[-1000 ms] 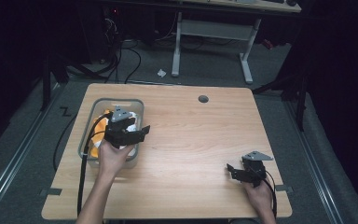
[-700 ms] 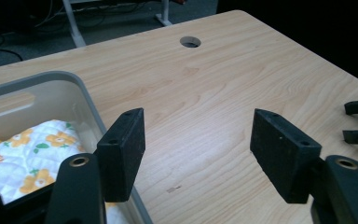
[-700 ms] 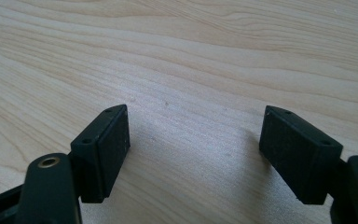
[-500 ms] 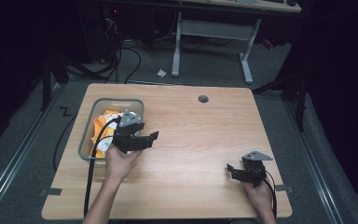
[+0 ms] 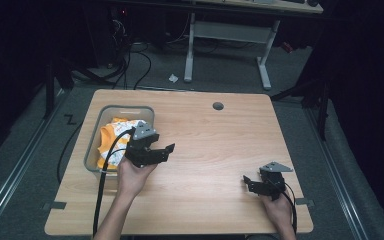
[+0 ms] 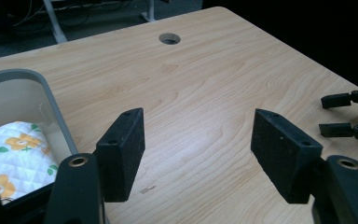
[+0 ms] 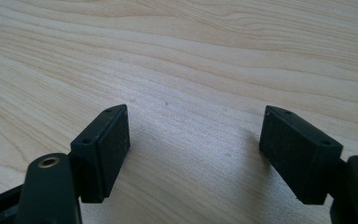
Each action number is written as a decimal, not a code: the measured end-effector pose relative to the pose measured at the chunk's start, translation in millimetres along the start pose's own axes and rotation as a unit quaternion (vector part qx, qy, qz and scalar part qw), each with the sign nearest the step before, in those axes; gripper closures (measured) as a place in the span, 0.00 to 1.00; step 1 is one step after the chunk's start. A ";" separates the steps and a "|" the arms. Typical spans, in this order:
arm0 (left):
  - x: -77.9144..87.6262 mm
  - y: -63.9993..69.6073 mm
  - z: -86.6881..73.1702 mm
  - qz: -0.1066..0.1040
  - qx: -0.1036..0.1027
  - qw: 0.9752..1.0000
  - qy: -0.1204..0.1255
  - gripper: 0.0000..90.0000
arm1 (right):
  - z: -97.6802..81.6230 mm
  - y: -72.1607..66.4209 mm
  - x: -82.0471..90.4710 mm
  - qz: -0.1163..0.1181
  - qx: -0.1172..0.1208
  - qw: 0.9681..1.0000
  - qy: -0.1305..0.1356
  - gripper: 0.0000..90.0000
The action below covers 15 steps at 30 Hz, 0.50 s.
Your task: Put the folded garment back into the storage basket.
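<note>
- The wooden surface has a round hole near its far edge.
- A grey bin sits at the surface's left side, holding an orange-and-white floral cloth.
- The left hand-held gripper hovers just beside the bin's right wall, jaws spread wide and holding nothing.
- The right hand-held gripper sits low near the surface's front right corner, released, with bare wood between its jaws.

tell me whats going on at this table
A person holds a black two-jaw claw in each hand over a light wooden table. The left claw is open and empty beside a clear plastic bin holding orange-and-white floral fabric. The right claw rests open near the table's front edge.
</note>
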State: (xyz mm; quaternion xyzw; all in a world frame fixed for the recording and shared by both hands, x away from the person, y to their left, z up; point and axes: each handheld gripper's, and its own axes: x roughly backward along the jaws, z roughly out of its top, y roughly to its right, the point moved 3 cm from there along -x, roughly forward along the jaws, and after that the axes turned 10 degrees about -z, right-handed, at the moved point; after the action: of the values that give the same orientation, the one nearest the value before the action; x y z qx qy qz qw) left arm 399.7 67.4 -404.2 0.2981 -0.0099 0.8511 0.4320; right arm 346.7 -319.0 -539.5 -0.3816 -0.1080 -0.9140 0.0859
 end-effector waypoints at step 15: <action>-8.4 8.4 -7.5 -0.005 0.001 1.000 0.003 0.39 | 0.0 0.0 0.0 0.000 0.000 1.000 0.000 0.27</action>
State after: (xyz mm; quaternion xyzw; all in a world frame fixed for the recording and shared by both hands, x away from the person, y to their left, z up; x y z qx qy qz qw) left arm 393.5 58.1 -412.7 0.2964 -0.0064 0.8495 0.4364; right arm 346.7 -319.0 -539.5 -0.3818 -0.1078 -0.9139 0.0858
